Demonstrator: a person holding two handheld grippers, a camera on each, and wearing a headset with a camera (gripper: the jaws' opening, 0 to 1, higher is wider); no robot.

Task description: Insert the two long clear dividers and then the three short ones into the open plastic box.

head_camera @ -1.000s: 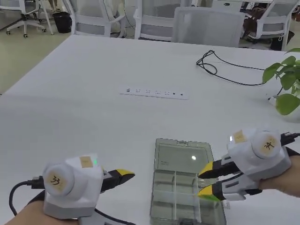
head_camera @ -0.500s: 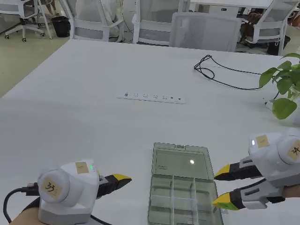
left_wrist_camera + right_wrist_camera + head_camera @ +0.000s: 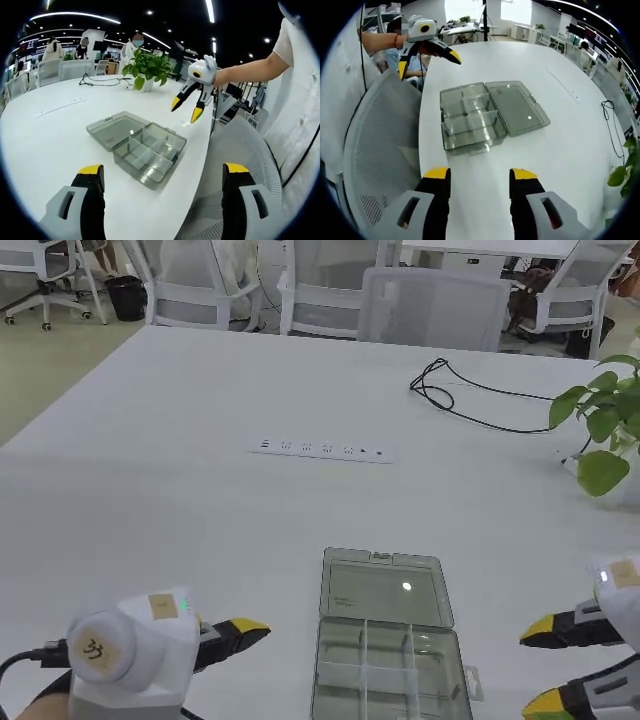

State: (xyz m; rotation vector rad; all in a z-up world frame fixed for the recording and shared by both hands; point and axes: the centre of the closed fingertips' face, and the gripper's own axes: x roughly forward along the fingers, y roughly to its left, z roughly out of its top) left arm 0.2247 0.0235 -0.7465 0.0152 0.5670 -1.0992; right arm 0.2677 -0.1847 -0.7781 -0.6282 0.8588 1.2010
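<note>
Left claw [image 3: 163,170] and right claw [image 3: 480,174] both hover spread apart, empty, flanking the open box [image 3: 385,590].

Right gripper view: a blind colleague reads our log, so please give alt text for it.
An open clear box with dividers inside sits on a white table, lid lying flat beside it. The right claw, open and empty, frames the foreground; the left claw, also open, hangs beyond the box's far side.

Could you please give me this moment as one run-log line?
box: open, dividers inside | left gripper: jaws open, empty, off box | right gripper: jaws open, empty, off box
</note>
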